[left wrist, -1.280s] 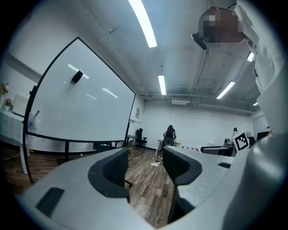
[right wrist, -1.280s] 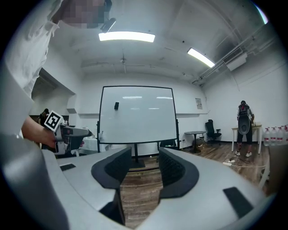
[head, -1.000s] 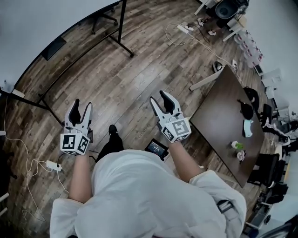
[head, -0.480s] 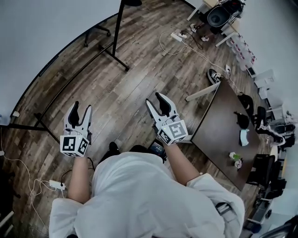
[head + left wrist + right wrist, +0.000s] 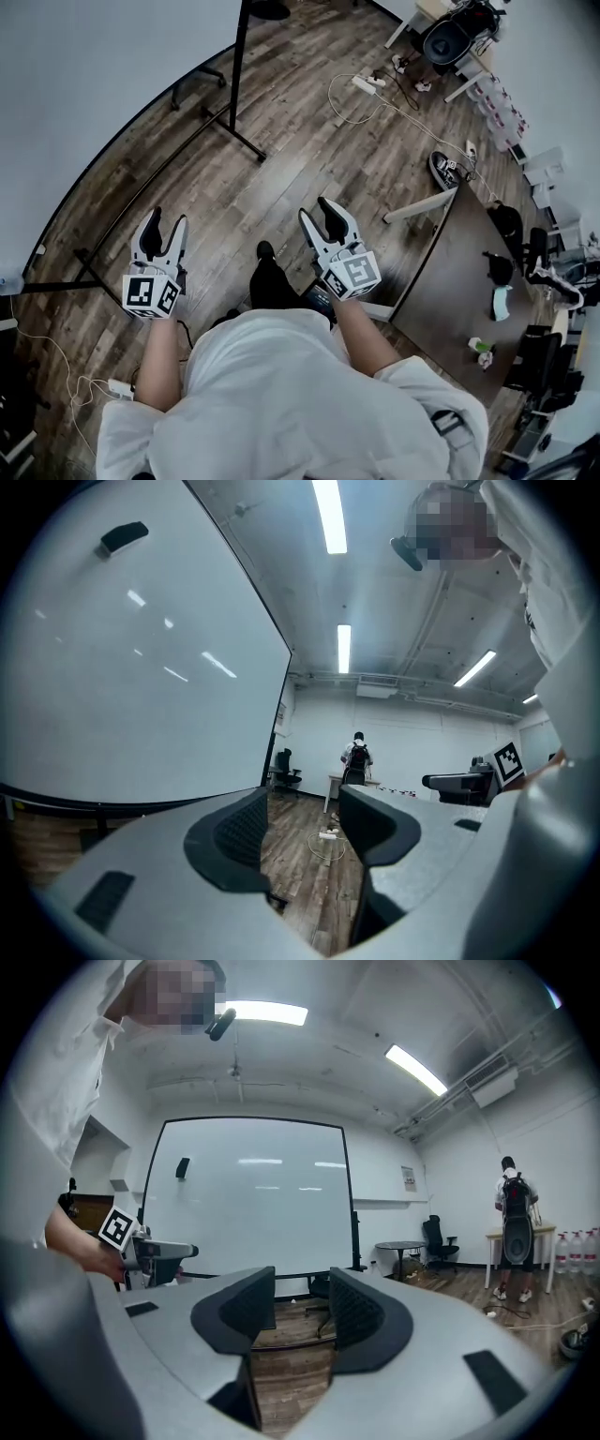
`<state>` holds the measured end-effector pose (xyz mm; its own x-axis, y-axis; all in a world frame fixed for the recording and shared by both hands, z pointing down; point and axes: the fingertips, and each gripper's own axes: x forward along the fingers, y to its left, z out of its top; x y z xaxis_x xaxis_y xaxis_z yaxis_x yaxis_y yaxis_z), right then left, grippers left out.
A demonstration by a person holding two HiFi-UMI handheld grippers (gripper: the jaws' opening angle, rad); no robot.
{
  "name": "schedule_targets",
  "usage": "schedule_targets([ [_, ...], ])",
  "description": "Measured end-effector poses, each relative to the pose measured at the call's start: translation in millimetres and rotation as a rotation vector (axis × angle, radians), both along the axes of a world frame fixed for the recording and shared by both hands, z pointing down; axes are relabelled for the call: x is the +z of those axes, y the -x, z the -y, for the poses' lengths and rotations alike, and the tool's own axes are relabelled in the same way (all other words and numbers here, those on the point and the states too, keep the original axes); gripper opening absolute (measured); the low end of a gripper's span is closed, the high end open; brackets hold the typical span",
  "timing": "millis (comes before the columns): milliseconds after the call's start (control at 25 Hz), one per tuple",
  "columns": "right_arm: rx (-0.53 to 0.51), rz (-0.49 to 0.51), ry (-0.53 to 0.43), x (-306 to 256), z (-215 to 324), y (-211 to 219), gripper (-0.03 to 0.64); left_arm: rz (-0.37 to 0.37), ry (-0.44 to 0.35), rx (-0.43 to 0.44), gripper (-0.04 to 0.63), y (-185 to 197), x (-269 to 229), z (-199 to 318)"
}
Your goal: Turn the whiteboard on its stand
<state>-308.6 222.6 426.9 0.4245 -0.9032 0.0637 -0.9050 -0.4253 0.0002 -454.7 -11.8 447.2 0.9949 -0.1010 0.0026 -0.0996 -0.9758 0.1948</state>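
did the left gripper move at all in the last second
Yes. The left gripper has moved forward across the floor toward the whiteboard stand; the gap to the stand's base in the head view is smaller than before.

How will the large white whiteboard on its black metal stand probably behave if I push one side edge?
The large white whiteboard looks flat and framed, so probably stiff. Its black metal stand has thin legs beneath a wide panel, so it may wobble.
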Motion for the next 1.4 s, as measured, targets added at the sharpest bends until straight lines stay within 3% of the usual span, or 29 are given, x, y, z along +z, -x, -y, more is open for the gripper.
schedule_targets([
  [440,-0.138,0.028,-0.041,-10.8,54.7,-200.9,0.183,0.032,-0.034,-0.109,0.245,-170.8,-24.3,27.3],
  [640,-0.187,0.035,-0.038,-5.1,69.7,-267.8,0.186,0.039,-0.03,-0.152,0.244,-230.6,-20.6,33.7],
  [960,-0.256,0.07,-0.013,18.5,117.4,-329.1,0.187,0.05,0.012,-0.201,0.244,-280.5,0.8,64.3],
  [1160,-0.299,0.051,-0.004,17.6,170.3,-363.7,0.188,0.075,-0.04,-0.196,0.245,-315.8,16.2,86.3],
  [1400,-0.351,0.037,0.004,3.8,236.1,-407.4,0.189,0.062,-0.023,-0.241,0.244,-348.4,17.3,135.1],
])
